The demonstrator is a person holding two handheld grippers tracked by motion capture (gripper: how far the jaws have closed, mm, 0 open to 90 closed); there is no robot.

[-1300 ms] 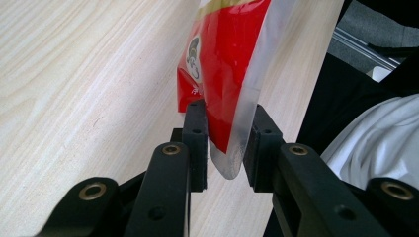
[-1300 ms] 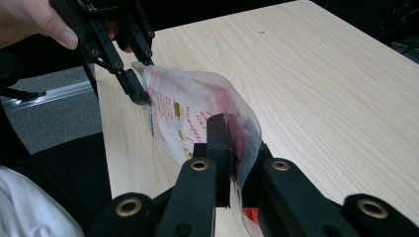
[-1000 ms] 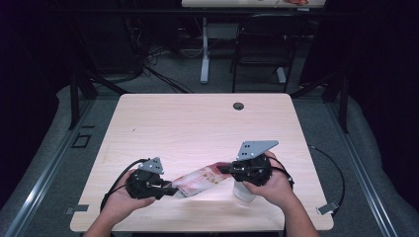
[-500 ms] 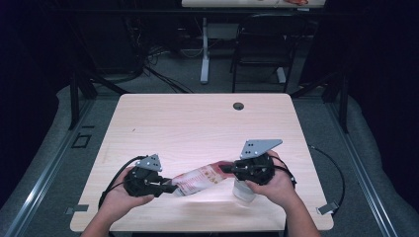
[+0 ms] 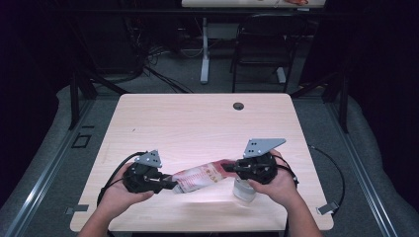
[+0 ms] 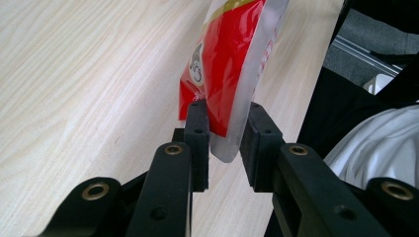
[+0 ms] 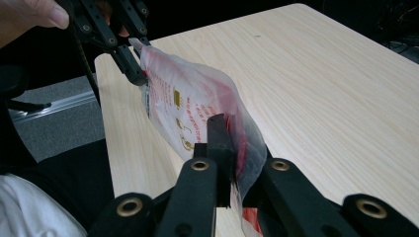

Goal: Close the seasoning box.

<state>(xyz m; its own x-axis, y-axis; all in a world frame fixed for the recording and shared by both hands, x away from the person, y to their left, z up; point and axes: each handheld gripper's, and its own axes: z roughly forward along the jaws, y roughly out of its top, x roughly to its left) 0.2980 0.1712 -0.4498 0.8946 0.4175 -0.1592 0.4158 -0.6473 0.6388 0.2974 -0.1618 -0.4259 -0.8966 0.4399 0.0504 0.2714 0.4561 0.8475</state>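
Note:
A red and white plastic pouch (image 5: pixel 200 177) hangs stretched between my two grippers, just above the front of the table (image 5: pixel 197 123). My left gripper (image 5: pixel 170 183) is shut on the pouch's left end; in the left gripper view its jaws (image 6: pixel 225 138) sit on either side of the pouch's sealed corner (image 6: pixel 227 59). My right gripper (image 5: pixel 228 168) is shut on the other end, and in the right gripper view its jaws (image 7: pixel 237 148) pinch the pouch (image 7: pixel 192 108). The left gripper (image 7: pixel 136 69) appears far off there, holding the far corner.
A whitish translucent cup (image 5: pixel 244 190) stands on the table under the right hand. A round cable hole (image 5: pixel 238 105) lies near the table's far edge. Beyond the table stand a black chair (image 5: pixel 262 44) and a desk leg (image 5: pixel 204 49).
The left gripper has shifted slightly left and the right gripper slightly right. The pouch stays held between them.

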